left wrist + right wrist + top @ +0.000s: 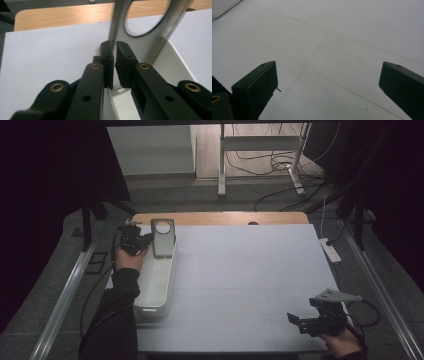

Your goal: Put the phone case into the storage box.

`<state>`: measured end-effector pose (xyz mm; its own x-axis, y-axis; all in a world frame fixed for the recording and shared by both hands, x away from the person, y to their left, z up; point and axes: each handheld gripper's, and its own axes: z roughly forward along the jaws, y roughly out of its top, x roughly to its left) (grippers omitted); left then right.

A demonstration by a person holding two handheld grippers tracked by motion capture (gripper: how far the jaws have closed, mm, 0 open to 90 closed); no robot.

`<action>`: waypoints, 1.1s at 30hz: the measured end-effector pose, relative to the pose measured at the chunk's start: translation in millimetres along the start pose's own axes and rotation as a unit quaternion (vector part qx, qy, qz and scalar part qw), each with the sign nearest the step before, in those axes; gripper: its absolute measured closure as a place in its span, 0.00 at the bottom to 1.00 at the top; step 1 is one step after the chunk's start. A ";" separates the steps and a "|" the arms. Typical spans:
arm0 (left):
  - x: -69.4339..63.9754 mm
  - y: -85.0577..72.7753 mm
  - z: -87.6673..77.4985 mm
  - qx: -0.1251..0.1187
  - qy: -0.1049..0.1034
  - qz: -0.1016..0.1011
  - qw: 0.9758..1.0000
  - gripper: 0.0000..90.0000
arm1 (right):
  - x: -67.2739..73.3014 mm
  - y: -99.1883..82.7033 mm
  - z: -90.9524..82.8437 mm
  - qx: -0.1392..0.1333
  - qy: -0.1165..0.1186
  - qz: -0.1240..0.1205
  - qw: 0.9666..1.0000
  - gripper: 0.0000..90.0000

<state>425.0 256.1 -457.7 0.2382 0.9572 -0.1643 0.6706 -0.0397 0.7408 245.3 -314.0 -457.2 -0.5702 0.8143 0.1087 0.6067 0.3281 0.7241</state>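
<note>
Nearest the camera, the right hand-held gripper (306, 324) waits low over the white-covered desk (240, 285), its jaws spread wide with nothing between them and bare surface ahead. Farther off, the left hand-held gripper (146, 241) stands at the far end of the long white plastic tub (156, 285), its black pads (125, 65) a narrow slit apart. Just beyond the tips rises the flat grey metal plate with a round hole (163, 237), propped upright in the tub's far end. In the left gripper view the plate's near edge lines up with the slit, but no pad can be seen pressing on it, so the grip reads as released. The step in hand appears to be setting the plate in the tub; the next move likely calls for drawing the left hand-held gripper straight back without tipping it.
</note>
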 end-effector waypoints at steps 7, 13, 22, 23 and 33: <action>2.0 2.2 -4.0 -0.003 0.002 0.002 1.000 0.90 | 0.1 0.1 0.1 0.001 0.000 -0.001 1.000 0.03; 2.9 1.5 -3.1 0.003 0.003 0.005 1.000 0.81 | 0.1 0.1 0.3 0.002 0.000 -0.001 1.000 0.03; 3.1 2.2 -1.2 0.014 0.010 0.011 1.000 0.64 | 0.0 0.1 0.5 0.002 0.000 0.000 1.000 0.03; 3.2 2.3 -0.8 0.015 0.010 0.012 1.000 0.63 | -0.1 0.1 0.5 0.002 0.000 0.000 1.000 0.03; 3.3 2.5 0.4 0.023 0.012 0.012 1.000 0.49 | -0.1 0.1 0.5 0.002 0.000 0.000 1.000 0.03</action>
<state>427.8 259.0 -456.6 0.2373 0.9625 -0.1314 0.6962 -0.0742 0.7140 245.7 -313.9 -457.5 -0.5701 0.8142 0.1094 0.6091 0.3296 0.7214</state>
